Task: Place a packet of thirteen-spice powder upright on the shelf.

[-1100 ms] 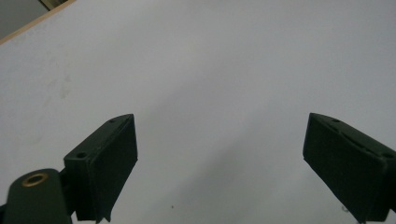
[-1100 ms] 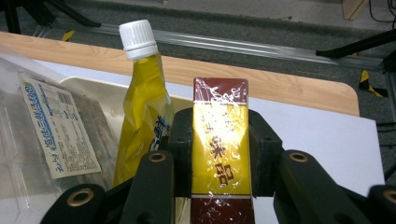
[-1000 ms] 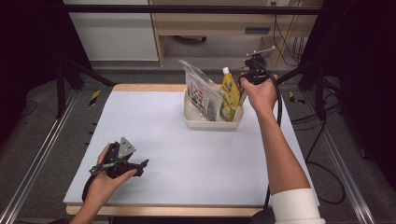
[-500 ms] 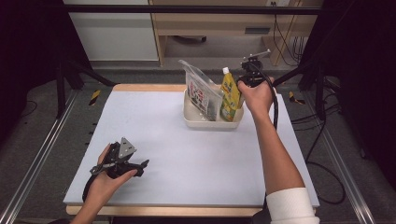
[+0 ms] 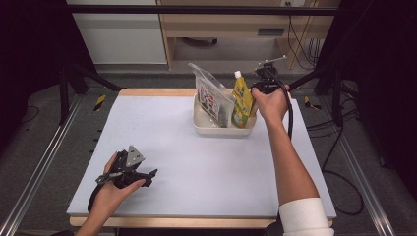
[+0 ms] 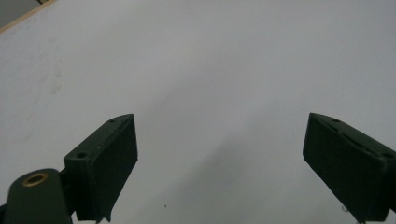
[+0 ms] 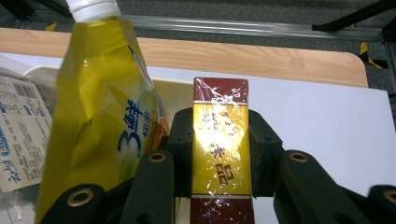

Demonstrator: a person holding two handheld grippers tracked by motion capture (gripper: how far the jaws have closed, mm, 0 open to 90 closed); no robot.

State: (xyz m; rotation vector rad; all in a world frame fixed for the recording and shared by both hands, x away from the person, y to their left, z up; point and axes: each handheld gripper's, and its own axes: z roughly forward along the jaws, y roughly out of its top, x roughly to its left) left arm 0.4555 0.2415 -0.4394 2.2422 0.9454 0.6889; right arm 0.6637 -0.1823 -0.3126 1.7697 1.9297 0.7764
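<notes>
One yellow-and-red box (image 7: 221,154) clamped in right gripper (image 7: 219,154), frame centre; one yellow pouch (image 7: 100,107), one clear bag (image 5: 212,96) in one tub (image 5: 223,130); left gripper (image 6: 219,158) gaping, lower frame.

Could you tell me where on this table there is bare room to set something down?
The white mat lies bare between the left gripper and the bin, and along its far-left side. It is crowded at the bin, where the clear bag, yellow pouch and right gripper meet.
</notes>
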